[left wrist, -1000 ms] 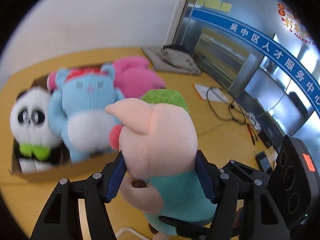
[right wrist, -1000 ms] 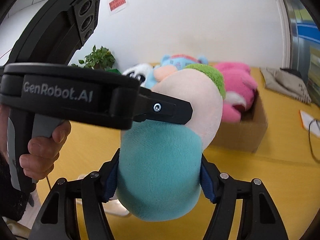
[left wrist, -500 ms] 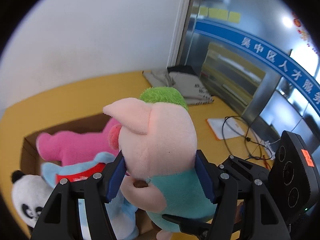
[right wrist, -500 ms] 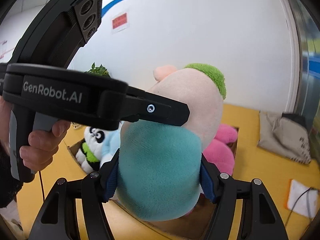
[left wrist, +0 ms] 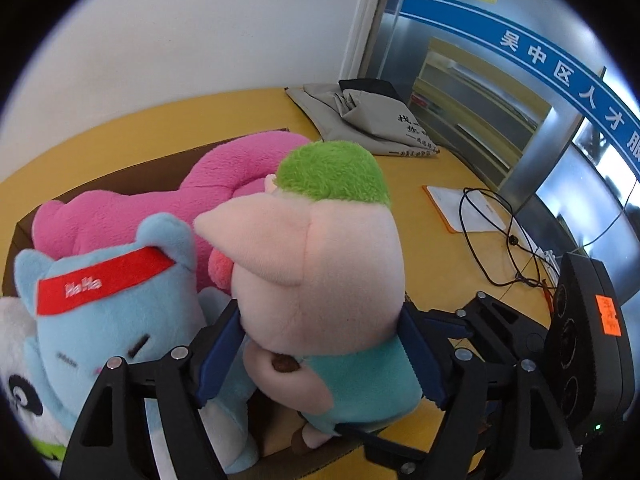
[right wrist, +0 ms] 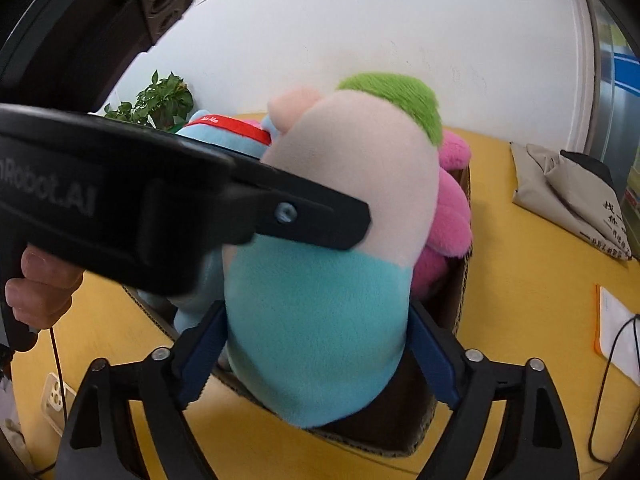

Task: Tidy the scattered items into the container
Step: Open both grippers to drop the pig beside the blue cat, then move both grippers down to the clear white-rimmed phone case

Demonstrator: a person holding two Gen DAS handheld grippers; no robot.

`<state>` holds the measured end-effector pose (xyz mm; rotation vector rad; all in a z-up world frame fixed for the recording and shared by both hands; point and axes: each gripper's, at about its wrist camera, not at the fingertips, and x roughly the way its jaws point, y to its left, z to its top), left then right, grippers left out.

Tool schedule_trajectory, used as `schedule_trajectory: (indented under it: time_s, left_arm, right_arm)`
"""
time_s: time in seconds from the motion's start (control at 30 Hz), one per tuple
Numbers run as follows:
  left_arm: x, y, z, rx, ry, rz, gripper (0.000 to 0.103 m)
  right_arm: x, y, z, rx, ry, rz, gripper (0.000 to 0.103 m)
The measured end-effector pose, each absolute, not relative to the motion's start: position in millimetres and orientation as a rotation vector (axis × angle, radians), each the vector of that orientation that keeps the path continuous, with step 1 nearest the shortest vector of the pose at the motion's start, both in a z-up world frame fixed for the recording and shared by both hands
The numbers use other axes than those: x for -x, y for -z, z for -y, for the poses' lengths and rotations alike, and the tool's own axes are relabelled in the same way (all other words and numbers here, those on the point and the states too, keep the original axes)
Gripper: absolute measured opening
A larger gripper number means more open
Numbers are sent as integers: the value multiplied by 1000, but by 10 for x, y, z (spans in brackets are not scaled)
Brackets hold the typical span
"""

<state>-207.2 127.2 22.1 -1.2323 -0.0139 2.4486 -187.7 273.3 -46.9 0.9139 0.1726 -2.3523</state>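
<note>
We clamp the pig plush (left wrist: 320, 280) from both sides: our left hand-held gripper (left wrist: 320, 356) squeezes its neck, our right hand-held gripper (right wrist: 316, 344) its teal body. Just beyond, the cardboard box (right wrist: 460, 300) holds blue plush (left wrist: 116, 312) and pink plush (left wrist: 160, 208).

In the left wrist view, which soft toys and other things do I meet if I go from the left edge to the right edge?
Panda plush → blue plush → pig plush, held by the left hand-held gripper → white paper → right hand-held gripper body.
</note>
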Motion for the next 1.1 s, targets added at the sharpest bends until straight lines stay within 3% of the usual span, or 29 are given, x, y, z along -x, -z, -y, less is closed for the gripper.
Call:
schedule_trajectory:
  time_s: [0.43, 0.73, 1.1]
  left_arm:
    - [482, -913, -487, 939, -2726, 15, 78]
    - [-447, -800, -250, 889, -2851, 23, 78]
    - [-799, -646, -15, 874, -2848, 136, 78]
  right_arm:
    - [844, -101, -3010, -854, 2572, -22, 103]
    - [124, -270, -2676, -858, 2710, 19, 103]
    - [-496, -370, -2300, -809, 2768, -131, 103]
